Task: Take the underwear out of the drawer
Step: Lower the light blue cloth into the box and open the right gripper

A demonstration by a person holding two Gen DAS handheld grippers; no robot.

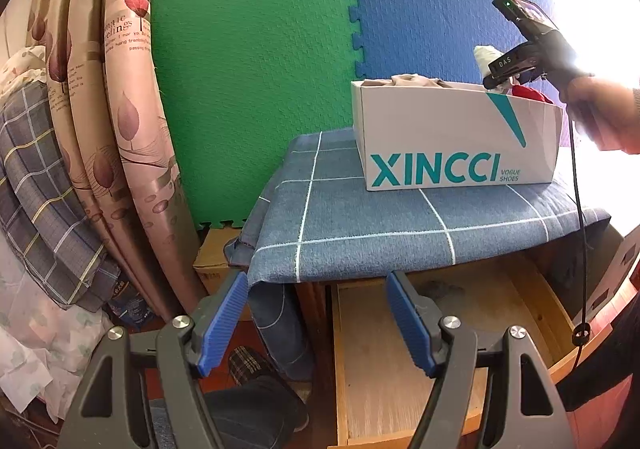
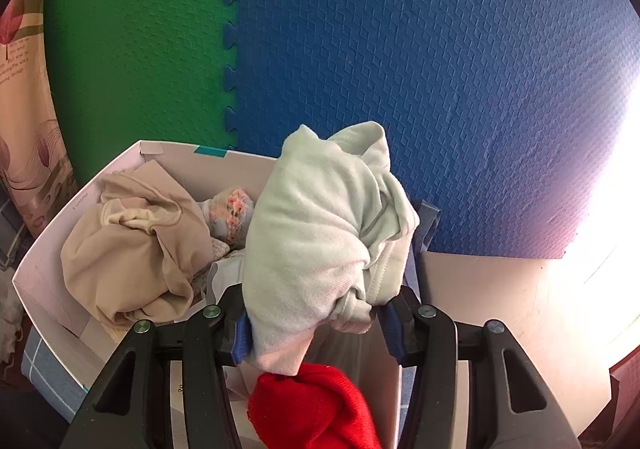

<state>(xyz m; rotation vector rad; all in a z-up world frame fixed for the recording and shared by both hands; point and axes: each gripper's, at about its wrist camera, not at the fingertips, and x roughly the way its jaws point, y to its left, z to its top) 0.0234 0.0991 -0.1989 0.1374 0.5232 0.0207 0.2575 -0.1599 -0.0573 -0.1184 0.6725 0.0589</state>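
My right gripper (image 2: 316, 321) is shut on a bundled pale green undergarment (image 2: 320, 217), holding it just above the open white shoe box (image 2: 52, 261). Inside the box lie a beige garment (image 2: 132, 241), a small floral piece (image 2: 232, 213) and a red garment (image 2: 316, 405). The left wrist view shows the right gripper (image 1: 504, 69) over the box (image 1: 440, 137), with the pale garment (image 1: 484, 55) in it. My left gripper (image 1: 316, 281) is open and empty, in front of the pulled-out wooden drawer (image 1: 380, 349), whose visible floor is bare.
The box stands on a blue checked cloth (image 1: 360, 217) covering the cabinet top. Green foam mat (image 1: 248, 69) and blue foam mat (image 1: 440, 1) line the wall behind. Rolled bedding (image 1: 100, 129) leans at the left. A black cable (image 1: 578, 209) hangs from the right hand (image 1: 604, 113).
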